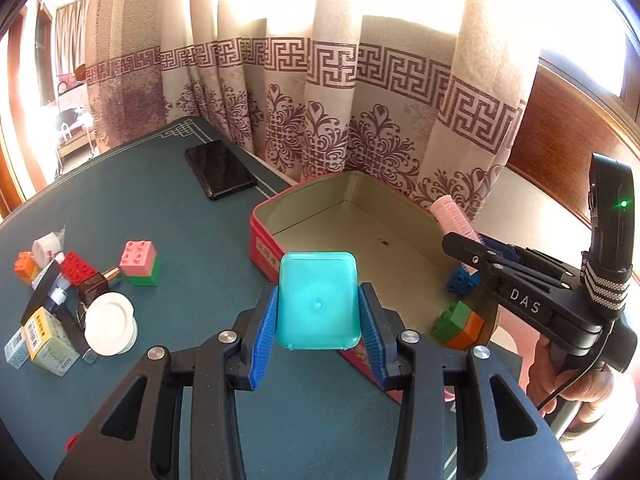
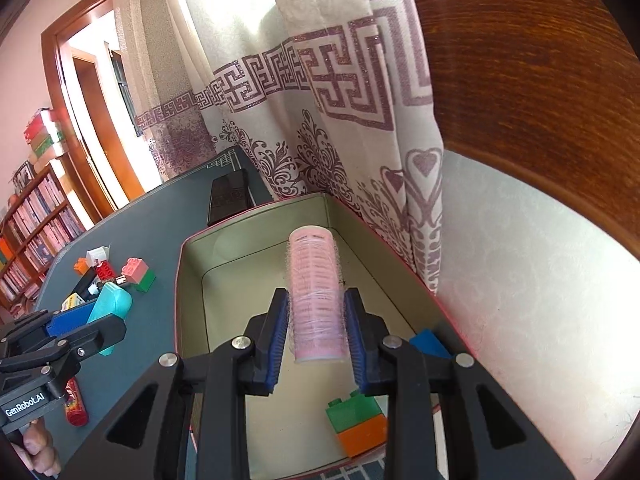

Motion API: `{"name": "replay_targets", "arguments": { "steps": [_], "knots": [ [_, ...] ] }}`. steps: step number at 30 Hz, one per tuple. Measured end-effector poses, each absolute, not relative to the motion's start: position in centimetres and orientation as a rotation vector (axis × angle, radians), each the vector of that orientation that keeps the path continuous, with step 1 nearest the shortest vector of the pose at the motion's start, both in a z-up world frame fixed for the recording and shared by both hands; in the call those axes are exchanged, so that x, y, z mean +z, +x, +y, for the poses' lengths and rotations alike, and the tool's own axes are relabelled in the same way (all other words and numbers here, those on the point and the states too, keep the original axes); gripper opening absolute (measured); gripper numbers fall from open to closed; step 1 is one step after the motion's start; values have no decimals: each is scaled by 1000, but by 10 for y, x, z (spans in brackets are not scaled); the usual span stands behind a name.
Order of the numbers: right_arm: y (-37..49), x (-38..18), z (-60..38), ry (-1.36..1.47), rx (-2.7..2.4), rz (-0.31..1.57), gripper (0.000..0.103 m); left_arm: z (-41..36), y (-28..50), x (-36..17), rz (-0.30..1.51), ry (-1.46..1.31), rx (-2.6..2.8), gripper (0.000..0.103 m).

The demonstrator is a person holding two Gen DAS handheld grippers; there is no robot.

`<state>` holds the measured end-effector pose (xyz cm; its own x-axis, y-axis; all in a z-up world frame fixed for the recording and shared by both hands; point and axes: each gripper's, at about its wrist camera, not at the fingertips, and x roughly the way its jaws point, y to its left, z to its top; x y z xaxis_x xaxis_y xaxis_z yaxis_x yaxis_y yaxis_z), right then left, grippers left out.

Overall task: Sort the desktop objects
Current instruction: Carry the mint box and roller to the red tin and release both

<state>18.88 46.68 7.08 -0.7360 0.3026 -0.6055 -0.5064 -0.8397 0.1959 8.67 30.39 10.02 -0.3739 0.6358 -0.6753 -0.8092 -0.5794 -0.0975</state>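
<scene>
My left gripper (image 1: 319, 314) is shut on a teal plastic box (image 1: 318, 300), held above the table by the near left wall of the red tin (image 1: 264, 254). It also shows in the right wrist view (image 2: 110, 306). My right gripper (image 2: 316, 326) is shut on a pink hair roller (image 2: 316, 296), held over the inside of the tin (image 2: 192, 300). The roller (image 1: 454, 218) and right gripper show at the right of the left wrist view. A green-and-orange brick (image 2: 358, 424) and a blue brick (image 2: 430, 344) lie in the tin.
On the teal table mat (image 1: 192, 208) at the left lie a pink-and-green brick (image 1: 140, 262), a red brick (image 1: 76, 266), a white jar (image 1: 110, 324), small boxes (image 1: 50, 342) and a black phone (image 1: 220, 174). A red tube (image 2: 76, 404) lies near the table's edge. Curtains hang behind.
</scene>
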Motion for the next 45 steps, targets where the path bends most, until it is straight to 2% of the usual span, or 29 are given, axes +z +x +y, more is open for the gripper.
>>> {"name": "replay_targets", "arguments": {
  "steps": [11, 12, 14, 15, 19, 26, 29, 31, 39, 45],
  "knots": [
    [192, 71, 469, -785, 2505, 464, 31, 339, 94, 95, 314, -868, 1956, 44],
    [192, 71, 468, -785, 2504, 460, 31, 341, 94, 94, 316, -874, 1947, 47],
    [191, 71, 468, -784, 2497, 463, 32, 341, 94, 94, 298, -876, 1937, 70],
    [191, 70, 469, -789, 2496, 468, 34, 340, 94, 95, 279, -865, 1941, 72],
    [191, 68, 470, -795, 2485, 479, 35, 329, 91, 103, 227, -833, 1970, 73],
    [187, 67, 467, -802, 2495, 476, 36, 317, 86, 107, 239, -819, 2032, 73],
    [186, 66, 465, -804, 2499, 481, 49, 314, 85, 105, 263, -824, 2048, 73],
    [186, 67, 462, -795, 2503, 475, 61, 311, 85, 103, 272, -829, 2058, 73],
    [181, 70, 447, -787, 2539, 422, 68, 288, 74, 98, 282, -853, 2132, 73],
    [177, 73, 428, -787, 2578, 372, 72, 255, 54, 95, 214, -905, 2213, 73]
  ]
}}
